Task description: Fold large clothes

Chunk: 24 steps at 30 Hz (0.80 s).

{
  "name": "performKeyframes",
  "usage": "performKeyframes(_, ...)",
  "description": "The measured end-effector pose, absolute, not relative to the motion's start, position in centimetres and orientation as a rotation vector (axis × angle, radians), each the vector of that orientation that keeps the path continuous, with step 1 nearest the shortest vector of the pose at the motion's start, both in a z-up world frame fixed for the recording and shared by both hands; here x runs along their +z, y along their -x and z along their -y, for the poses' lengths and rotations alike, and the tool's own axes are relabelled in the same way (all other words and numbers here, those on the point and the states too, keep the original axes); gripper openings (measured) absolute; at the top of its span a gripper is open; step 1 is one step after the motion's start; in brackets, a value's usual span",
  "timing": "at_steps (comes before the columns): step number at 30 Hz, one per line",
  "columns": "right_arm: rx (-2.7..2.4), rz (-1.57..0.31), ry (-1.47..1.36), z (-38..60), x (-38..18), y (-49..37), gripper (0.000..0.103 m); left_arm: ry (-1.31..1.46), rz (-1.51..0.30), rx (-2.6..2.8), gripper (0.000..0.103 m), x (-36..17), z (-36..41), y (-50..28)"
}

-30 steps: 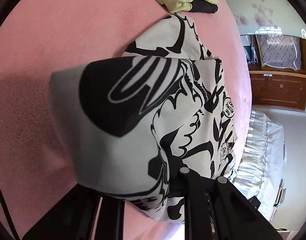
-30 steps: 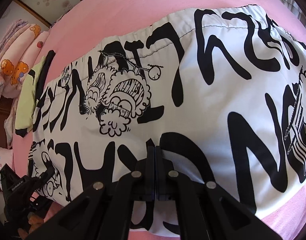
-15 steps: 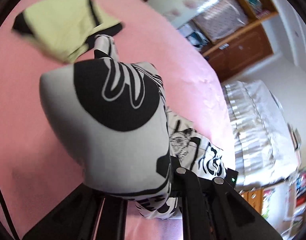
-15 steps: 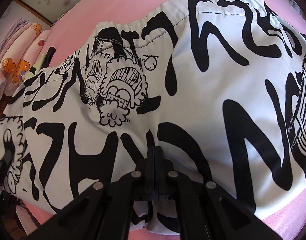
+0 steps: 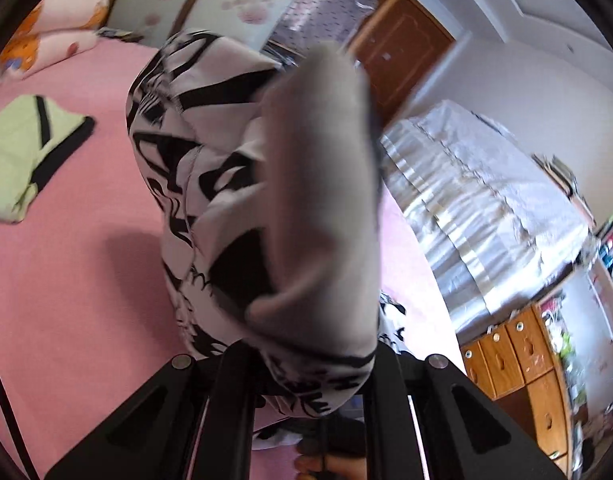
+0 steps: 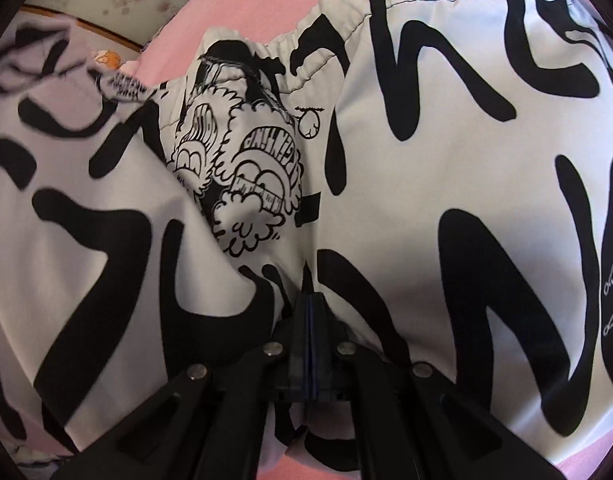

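White garment [image 6: 406, 208] with bold black lettering and cartoon faces lies mostly spread on the pink bed [image 5: 66, 280]. Left gripper [image 5: 306, 364] pinches one bunched end, lifted off the bed, grey inside showing. Right gripper [image 6: 309, 304] has its fingers closed tight on a fold at the near edge.

The left claw [image 5: 306, 364] is clamped on a bunched fold of white black-printed cloth [image 5: 314, 208], angled downward. The right claw [image 6: 309, 312] points steeply down, its jaws pressed together, pinching the same cloth near the pink bed's [image 5: 66, 280] edge.
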State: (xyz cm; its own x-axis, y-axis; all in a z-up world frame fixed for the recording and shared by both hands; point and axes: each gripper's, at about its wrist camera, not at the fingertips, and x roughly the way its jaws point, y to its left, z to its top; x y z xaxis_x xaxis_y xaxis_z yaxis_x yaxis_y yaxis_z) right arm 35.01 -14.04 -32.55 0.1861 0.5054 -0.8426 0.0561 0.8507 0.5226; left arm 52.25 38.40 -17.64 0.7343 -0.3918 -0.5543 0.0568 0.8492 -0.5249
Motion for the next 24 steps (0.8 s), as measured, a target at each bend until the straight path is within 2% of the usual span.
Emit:
performKeyframes(12,0.552,-1.367,-0.925,23.2,-35.0,-33.3,0.000,0.226,-0.838,-0.354,0.009,-19.2,-23.9,-56.9)
performKeyframes(19,0.479,-1.353,-1.115,34.0,-34.6,-29.0,0.000,0.069,-0.974,-0.315,0.010,-21.7,-18.2,-58.3)
performKeyframes(24,0.367,-1.373,-0.967,42.9,-32.0,-25.5,0.000,-0.102,-0.997,-0.271,0.011,-24.1,-13.5,-55.0)
